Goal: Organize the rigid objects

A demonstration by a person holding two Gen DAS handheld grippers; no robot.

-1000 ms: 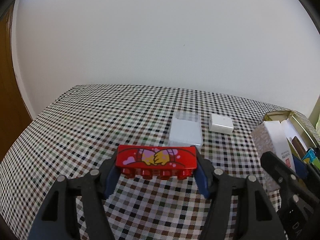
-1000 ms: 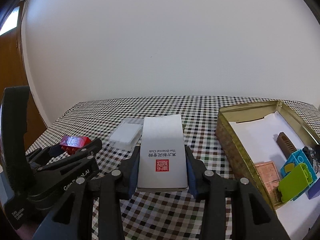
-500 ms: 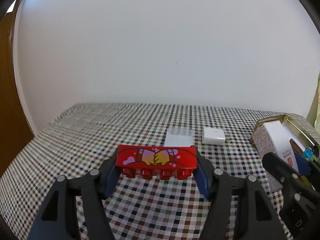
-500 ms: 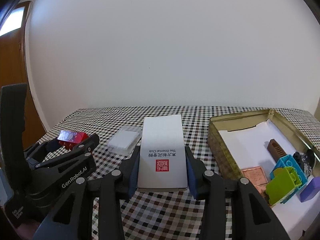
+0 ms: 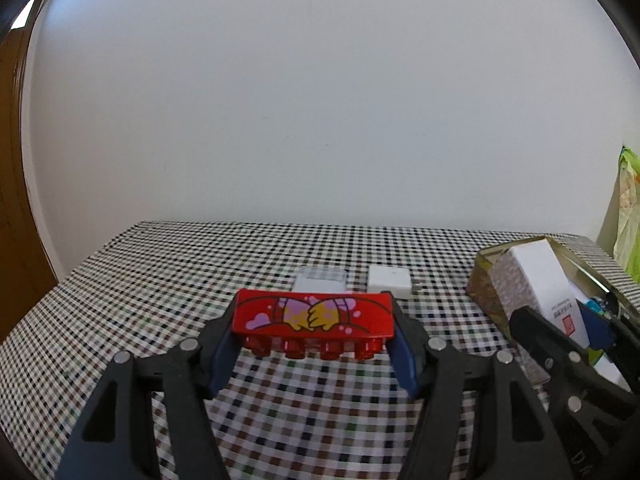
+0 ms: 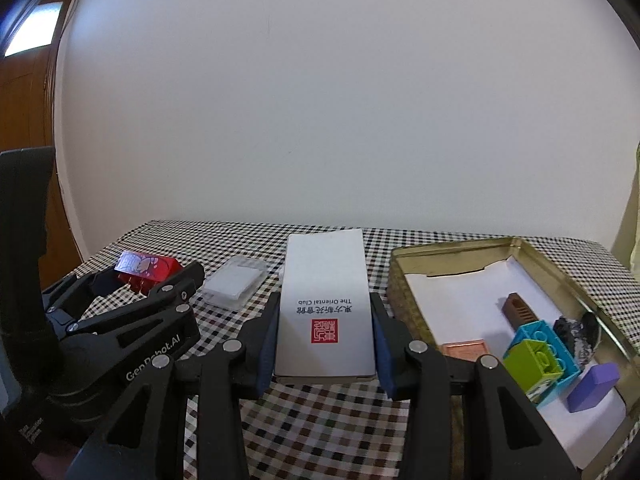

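Note:
My left gripper (image 5: 314, 330) is shut on a red toy brick (image 5: 314, 316) with a pink and yellow print, held above the checkered table. It also shows at the left of the right wrist view (image 6: 146, 268). My right gripper (image 6: 325, 344) is shut on a white box (image 6: 325, 304) with a red seal, held above the table just left of the gold tin (image 6: 400, 280). That box also shows in the left wrist view (image 5: 548, 280), in front of the tin (image 5: 484, 284).
The tin holds a brown piece (image 6: 520, 312), a copper plate (image 6: 466, 349), a blue and green brick (image 6: 538, 356), a purple block (image 6: 592, 386) and a dark item (image 6: 576, 334). A clear plastic case (image 6: 236, 282) and a white charger (image 5: 390, 278) lie on the checkered cloth.
Both grippers have risen and tilted up, so more wall and less table show. Each keeps its hold on its object.

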